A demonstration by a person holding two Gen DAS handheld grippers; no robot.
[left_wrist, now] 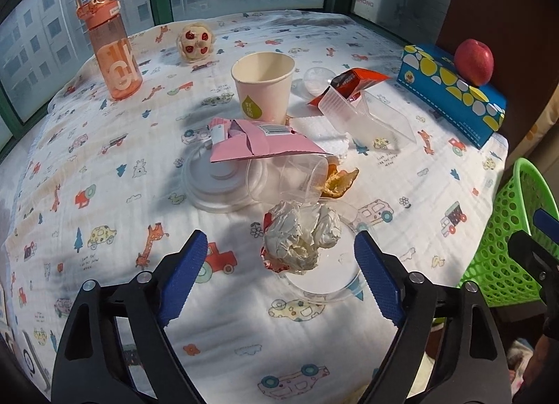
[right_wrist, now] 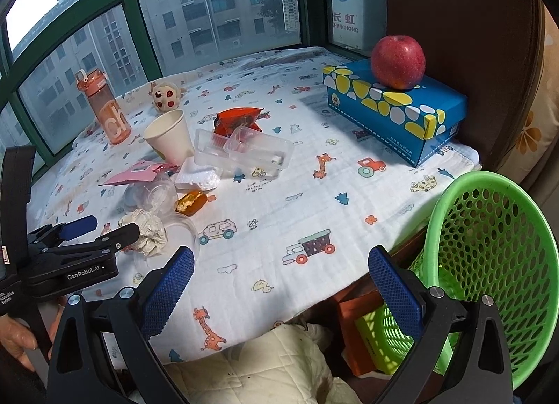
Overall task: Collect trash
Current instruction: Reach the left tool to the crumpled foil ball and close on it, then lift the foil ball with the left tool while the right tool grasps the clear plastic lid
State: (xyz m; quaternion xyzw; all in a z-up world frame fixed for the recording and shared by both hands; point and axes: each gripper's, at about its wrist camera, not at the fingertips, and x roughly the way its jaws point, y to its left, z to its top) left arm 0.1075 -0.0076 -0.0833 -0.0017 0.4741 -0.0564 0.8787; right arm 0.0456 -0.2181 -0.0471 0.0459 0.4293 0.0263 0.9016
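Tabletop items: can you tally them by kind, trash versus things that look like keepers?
Wrappers and crumpled waste: 3 — crumpled wrapper, pink packet, red packet
Clear plastic pieces: 4 — tray, tipped cup, lid, dome lid
Paper cup: 1
Foam piece: 1
Food scrap: 1
Keepers: 4 — bottle, toy, tissue box, apple
Total: 14

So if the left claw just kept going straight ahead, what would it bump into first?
Most likely the crumpled wrapper: it lies just ahead of the open left claw, between its fingers. Depth is hard to judge, so the claw might pass above it.
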